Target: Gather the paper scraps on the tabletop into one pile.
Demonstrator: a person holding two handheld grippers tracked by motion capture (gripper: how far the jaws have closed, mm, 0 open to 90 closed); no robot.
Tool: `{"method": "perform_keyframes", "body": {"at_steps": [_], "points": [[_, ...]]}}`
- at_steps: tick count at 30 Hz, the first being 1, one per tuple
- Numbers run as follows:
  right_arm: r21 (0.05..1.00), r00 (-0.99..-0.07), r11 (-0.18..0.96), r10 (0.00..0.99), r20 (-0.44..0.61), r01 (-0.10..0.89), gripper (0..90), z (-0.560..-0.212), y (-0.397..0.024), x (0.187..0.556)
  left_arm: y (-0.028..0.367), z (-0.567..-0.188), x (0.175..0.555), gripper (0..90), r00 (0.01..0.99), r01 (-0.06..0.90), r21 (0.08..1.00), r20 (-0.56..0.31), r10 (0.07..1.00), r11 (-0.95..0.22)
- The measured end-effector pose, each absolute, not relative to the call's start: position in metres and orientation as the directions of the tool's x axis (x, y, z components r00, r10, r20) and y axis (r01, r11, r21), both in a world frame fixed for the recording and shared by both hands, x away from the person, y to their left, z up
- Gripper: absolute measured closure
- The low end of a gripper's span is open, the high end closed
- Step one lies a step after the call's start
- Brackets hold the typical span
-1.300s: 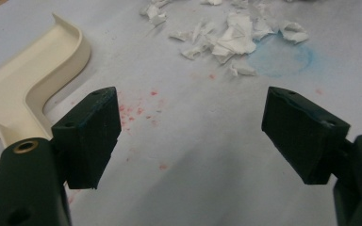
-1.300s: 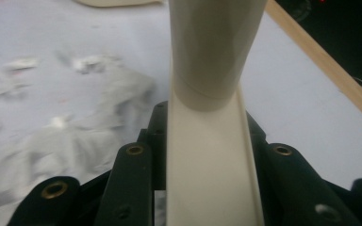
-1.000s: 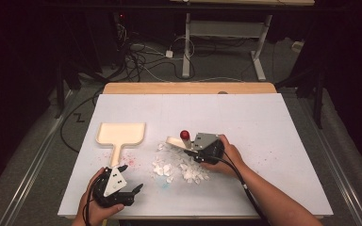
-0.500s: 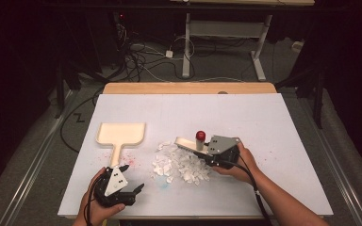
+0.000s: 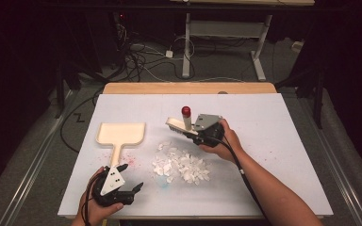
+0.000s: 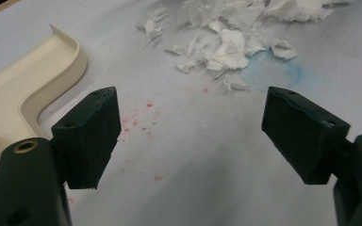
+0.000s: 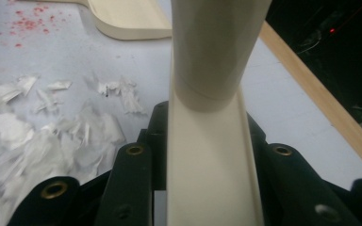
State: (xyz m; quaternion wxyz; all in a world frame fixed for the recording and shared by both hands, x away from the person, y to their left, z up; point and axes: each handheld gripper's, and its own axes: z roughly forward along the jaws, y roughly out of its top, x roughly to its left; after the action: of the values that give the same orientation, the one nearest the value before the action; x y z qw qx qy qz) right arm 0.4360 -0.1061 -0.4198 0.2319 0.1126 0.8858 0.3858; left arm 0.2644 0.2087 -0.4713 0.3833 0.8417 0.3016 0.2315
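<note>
A cream plastic hand brush with a red-capped handle (image 5: pixel 181 123) rides in the right gripper (image 5: pixel 202 134), its jaws clenched on the handle, as the right gripper view shows the pale shaft (image 7: pixel 212 155) running straight out between them. The brush hangs above the white table (image 5: pixel 273 141) a little beyond the centre, its long axis running toward the table's left edge. The heap of torn white paper scraps (image 5: pixel 181 165) lies just on the near side of the brush head, between it and the table's near edge, so a sweep would likely pull toward the left. Farther left, the cream plastic dustpan (image 5: pixel 120 134) lies flat, its handle pointing at the near edge. The left gripper (image 5: pixel 122 188) waits by the near left corner, jaws spread wide and empty, nearer to that dustpan handle (image 6: pixel 4 117) than the right.
</note>
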Motion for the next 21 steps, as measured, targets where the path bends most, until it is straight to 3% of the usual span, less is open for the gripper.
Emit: {"method": "perform_keyframes", "body": {"at_steps": [4, 9, 21], "points": [[0.726, -0.875, 0.686, 0.375, -0.306, 0.040, 68.5, -0.427, -0.085, 0.450, 0.212, -0.473, 0.265, 19.6, 0.707, 0.340, 0.787, 0.147, 0.692, -0.515], [0.694, -0.878, 0.720, 0.330, -0.346, -0.003, 68.4, -0.437, -0.060, 0.448, 0.213, -0.472, 0.265, 19.6, 0.703, 0.338, 0.785, 0.156, 0.694, -0.519], [0.655, -0.948, 0.737, 0.064, -0.313, -0.167, 67.9, -0.443, -0.066, 0.409, 0.213, -0.472, 0.265, 19.6, 0.702, 0.344, 0.780, 0.156, 0.695, -0.523]]}}
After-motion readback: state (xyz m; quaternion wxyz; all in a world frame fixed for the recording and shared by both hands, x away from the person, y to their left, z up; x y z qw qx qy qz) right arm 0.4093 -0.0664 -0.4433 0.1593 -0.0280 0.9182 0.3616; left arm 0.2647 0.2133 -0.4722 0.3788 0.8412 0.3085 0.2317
